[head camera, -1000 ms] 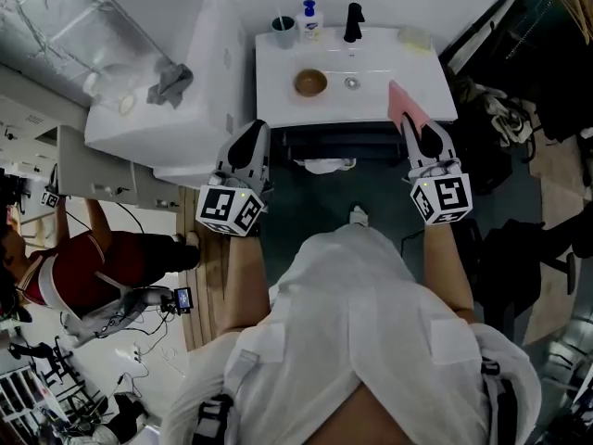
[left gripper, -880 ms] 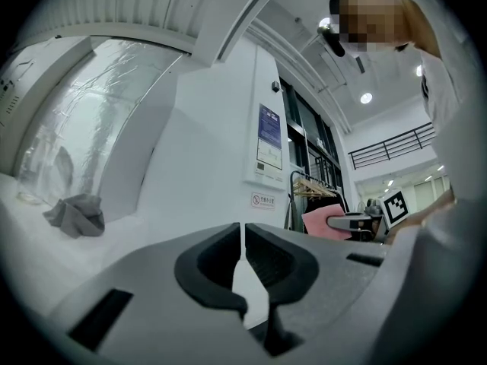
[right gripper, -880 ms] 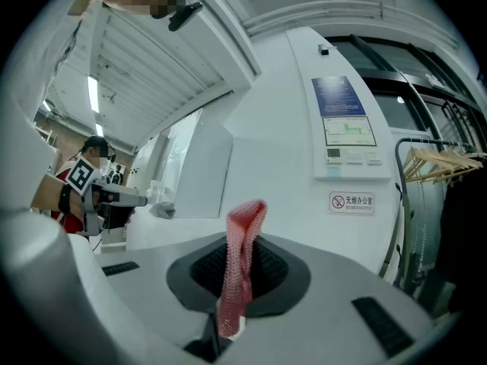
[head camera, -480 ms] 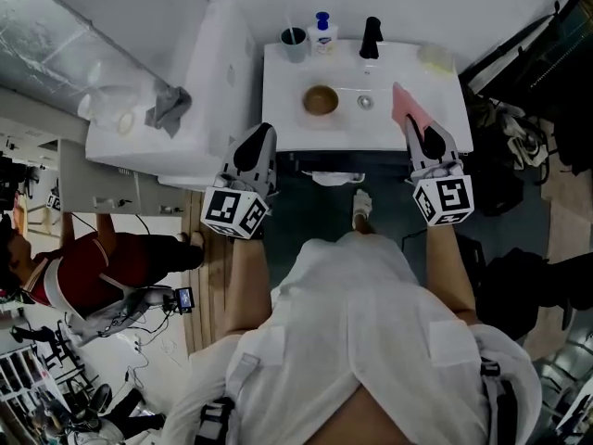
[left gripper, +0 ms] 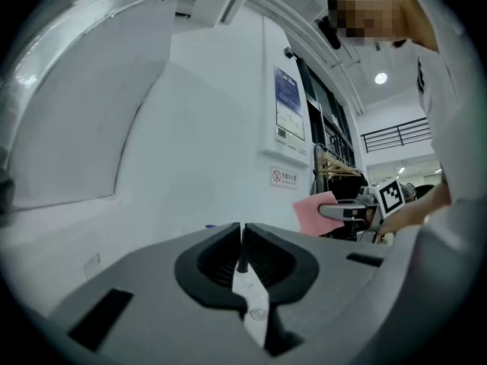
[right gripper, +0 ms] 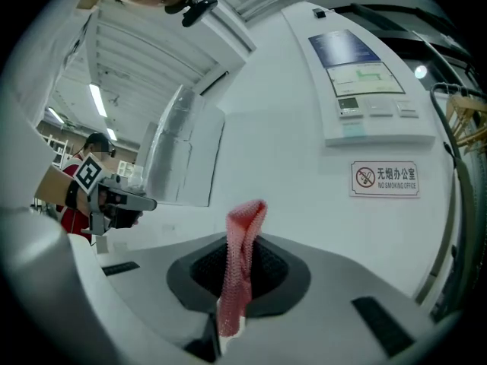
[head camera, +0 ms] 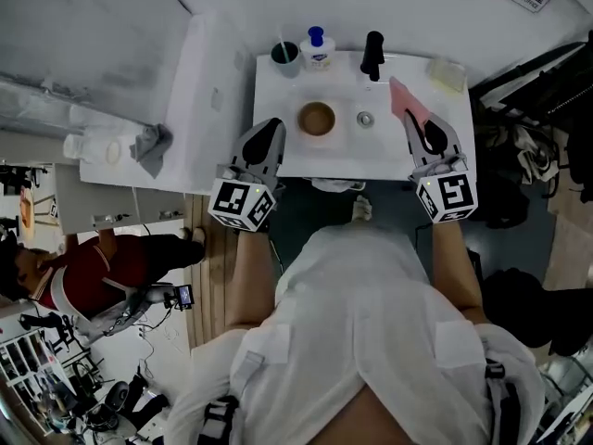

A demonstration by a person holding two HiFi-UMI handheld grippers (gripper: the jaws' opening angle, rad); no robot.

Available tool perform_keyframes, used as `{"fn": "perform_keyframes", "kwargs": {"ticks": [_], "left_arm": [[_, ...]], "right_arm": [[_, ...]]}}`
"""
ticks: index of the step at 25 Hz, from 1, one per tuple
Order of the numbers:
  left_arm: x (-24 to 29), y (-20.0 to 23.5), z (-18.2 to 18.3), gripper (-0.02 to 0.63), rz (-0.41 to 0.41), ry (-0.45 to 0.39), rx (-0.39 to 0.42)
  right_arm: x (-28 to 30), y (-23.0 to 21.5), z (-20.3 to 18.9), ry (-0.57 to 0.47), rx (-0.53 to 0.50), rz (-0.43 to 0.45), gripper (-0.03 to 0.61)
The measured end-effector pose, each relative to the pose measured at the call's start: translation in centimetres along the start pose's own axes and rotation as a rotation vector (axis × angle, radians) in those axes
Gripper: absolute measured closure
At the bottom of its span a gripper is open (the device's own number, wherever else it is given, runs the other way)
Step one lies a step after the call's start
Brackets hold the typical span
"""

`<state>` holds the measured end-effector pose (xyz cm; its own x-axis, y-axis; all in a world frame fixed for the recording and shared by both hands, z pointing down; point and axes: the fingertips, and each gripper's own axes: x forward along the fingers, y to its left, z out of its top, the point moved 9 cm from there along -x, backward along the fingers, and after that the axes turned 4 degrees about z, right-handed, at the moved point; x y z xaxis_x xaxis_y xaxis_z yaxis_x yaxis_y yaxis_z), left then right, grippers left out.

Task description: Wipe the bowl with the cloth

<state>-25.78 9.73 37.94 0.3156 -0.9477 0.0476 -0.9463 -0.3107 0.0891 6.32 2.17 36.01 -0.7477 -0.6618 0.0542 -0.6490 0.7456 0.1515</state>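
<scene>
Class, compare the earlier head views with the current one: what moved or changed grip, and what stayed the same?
Both tools moved forward over the sink: the left tool now reaches beside the bowl, and the right tool brings the cloth over the right side. Nothing taken or released. Unchanged: right tool shut on the cloth, left shut and empty, bowl by the drain.

The pink, net-patterned cloth (head camera: 405, 109) is showing at three o'clock from the brown bowl (head camera: 317, 118), against the white basin (head camera: 278, 123).
</scene>
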Motion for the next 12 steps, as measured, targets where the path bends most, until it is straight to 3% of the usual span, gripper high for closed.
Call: {"fn": "perform_keyframes", "kwargs": {"ticks": [12], "left_arm": [[7.1, -0.3, -1.2, 0.589, 0.033, 0.060, 0.021]], "right_arm": [[4.5, -5.8, -1.4, -0.021, 0.022, 0.132, 0.540]]}}
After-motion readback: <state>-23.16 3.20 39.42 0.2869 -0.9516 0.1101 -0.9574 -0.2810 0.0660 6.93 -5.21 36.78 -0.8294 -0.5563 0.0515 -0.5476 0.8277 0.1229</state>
